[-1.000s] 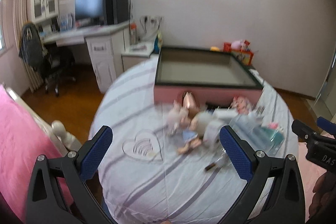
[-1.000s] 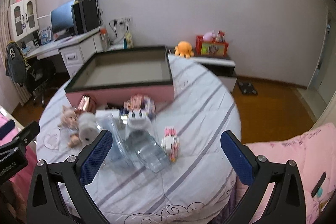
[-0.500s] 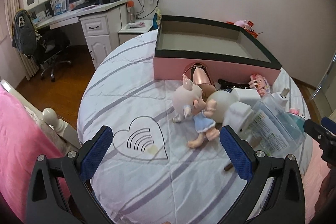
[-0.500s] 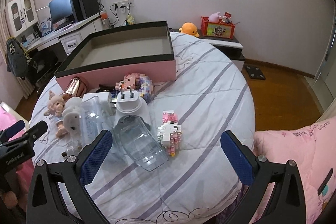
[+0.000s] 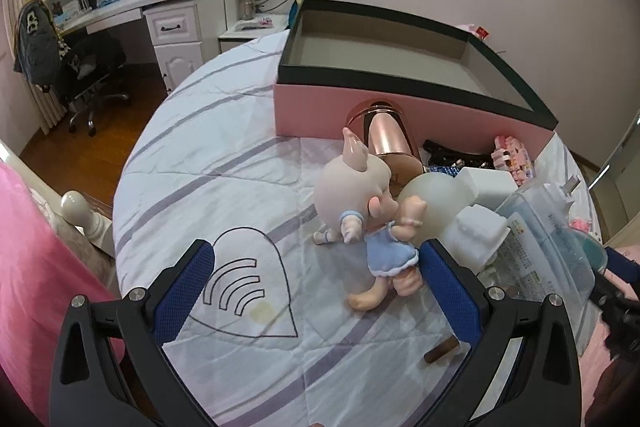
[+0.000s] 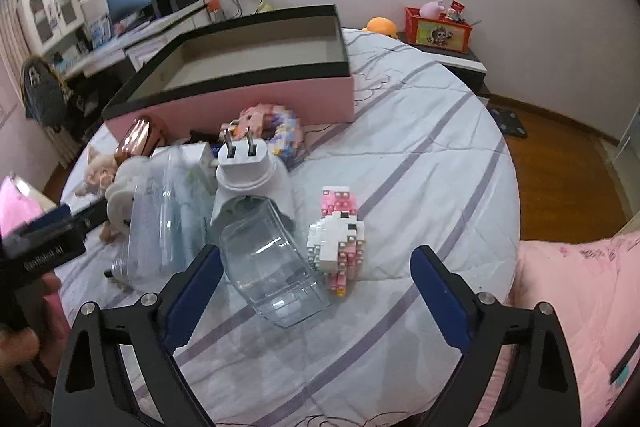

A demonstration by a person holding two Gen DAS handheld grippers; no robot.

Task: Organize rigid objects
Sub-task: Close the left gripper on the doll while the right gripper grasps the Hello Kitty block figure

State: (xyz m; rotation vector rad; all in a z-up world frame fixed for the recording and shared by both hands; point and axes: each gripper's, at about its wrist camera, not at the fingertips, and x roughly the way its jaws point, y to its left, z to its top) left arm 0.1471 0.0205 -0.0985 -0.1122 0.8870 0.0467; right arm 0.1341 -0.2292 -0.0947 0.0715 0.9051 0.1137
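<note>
A pile of small things lies on the round bed in front of an empty pink box (image 5: 400, 107) with a black rim. My left gripper (image 5: 316, 279) is open; a pig doll in a blue dress (image 5: 360, 215) lies just ahead, close to the right finger (image 5: 448, 291). The right gripper (image 6: 316, 271) is open with its jaws closing. Between them lie a clear plastic container (image 6: 272, 275) and a pink-and-white block figure (image 6: 340, 239), neither touched by the pads. Behind stand a white plug unit (image 6: 248, 171) and the pink box (image 6: 240, 99).
A rose-gold cylinder (image 5: 384, 135), white adapters (image 5: 480, 231) and a clear packet (image 5: 540, 247) crowd the pile. A heart-shaped print (image 5: 248, 287) marks the sheet on the left. Pink bedding (image 6: 580, 307) lies to the right, a desk and chair (image 5: 80, 59) beyond.
Both grippers have come down and closer to the pile, so the objects look larger. The right gripper's fingers stand slightly nearer together than before.
</note>
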